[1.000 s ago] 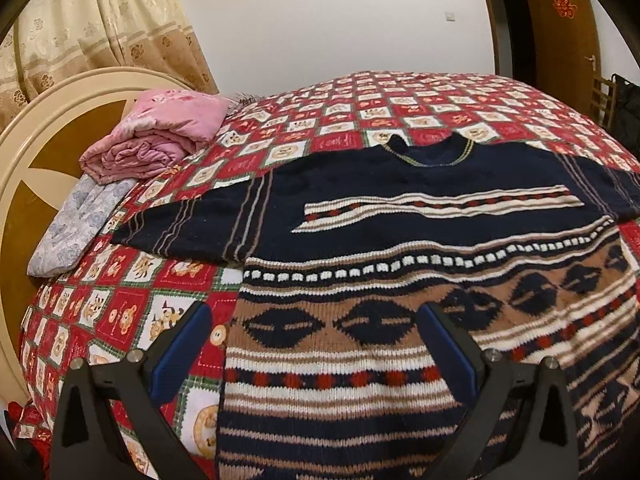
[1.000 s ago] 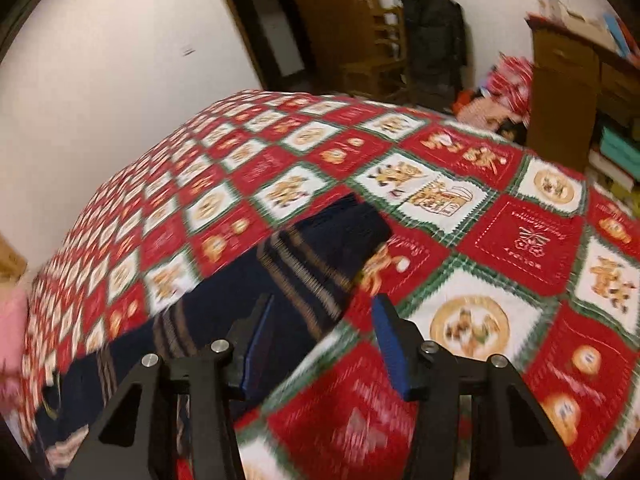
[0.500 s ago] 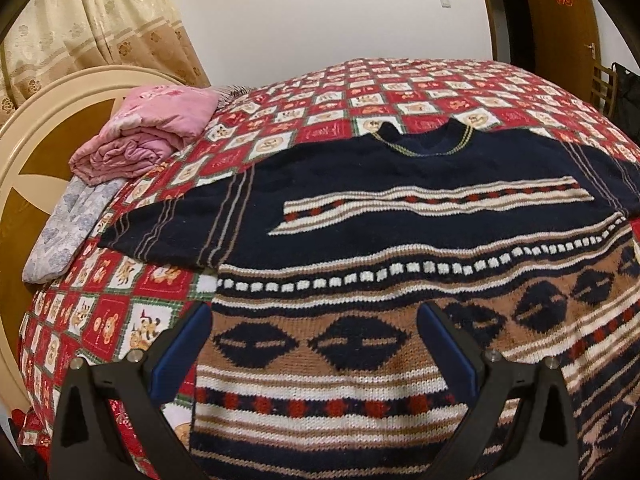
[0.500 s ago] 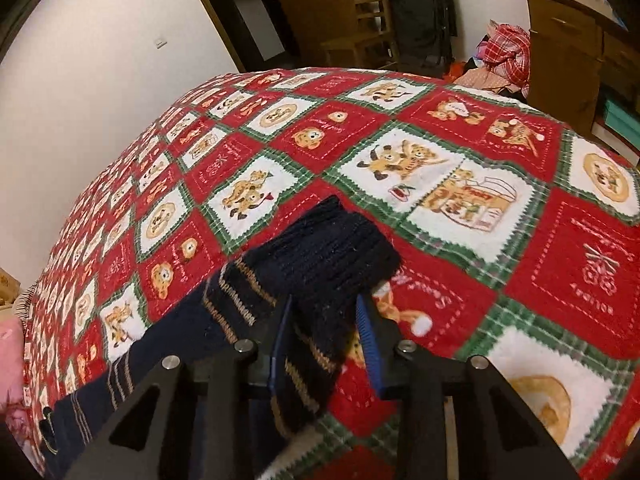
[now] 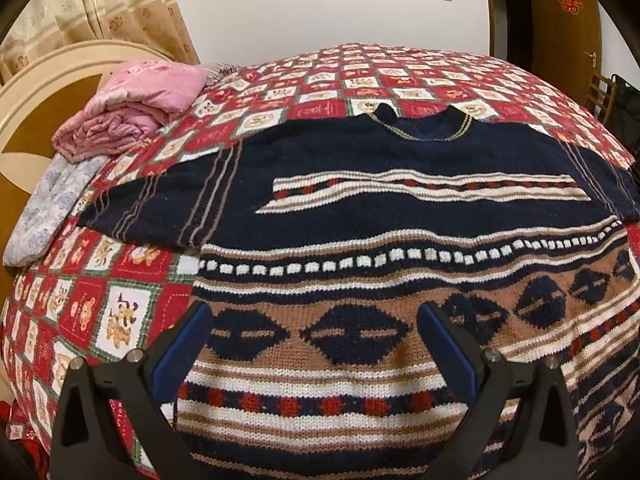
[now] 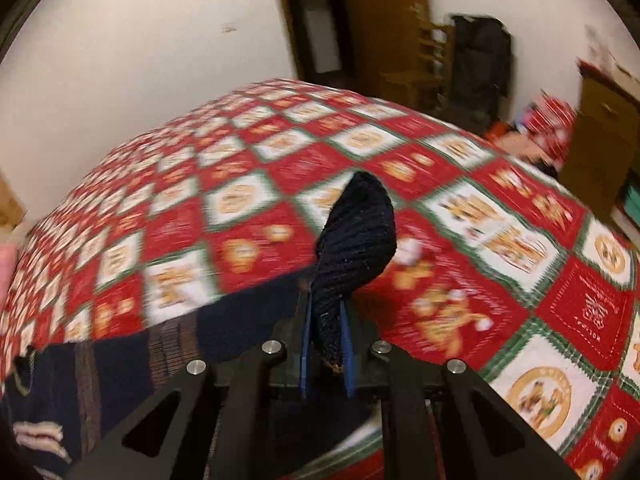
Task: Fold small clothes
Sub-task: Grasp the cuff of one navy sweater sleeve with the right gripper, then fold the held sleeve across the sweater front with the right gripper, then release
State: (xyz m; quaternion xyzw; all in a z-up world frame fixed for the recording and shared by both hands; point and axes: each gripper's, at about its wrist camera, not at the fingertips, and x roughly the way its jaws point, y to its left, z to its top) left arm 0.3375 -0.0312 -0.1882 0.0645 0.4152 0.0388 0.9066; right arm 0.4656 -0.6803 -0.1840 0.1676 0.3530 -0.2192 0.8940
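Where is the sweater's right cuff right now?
In the right wrist view the cuff is pinched in the right tongs, lifted above the red checked bedspread.

White walls (image 5: 320,0), beige curtain (image 5: 100,8), wooden door (image 5: 564,20).

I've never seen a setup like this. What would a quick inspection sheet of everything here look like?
Surface: bed under a red, white and green patchwork bedspread.
Job's things: navy, brown and white patterned knit sweater lying flat, neck away from the camera; its dark ribbed sleeve cuff is lifted off the bedspread.
Clutter: folded pink quilt and pale blue-grey floral pillow by the headboard.
Grippers: left tool open above the sweater hem, holding nothing; right tool shut on the cuff.
Cables: nothing seen.
Surroundings: beige curtain, white wall, brown wooden door, wooden chair, wooden cabinet.
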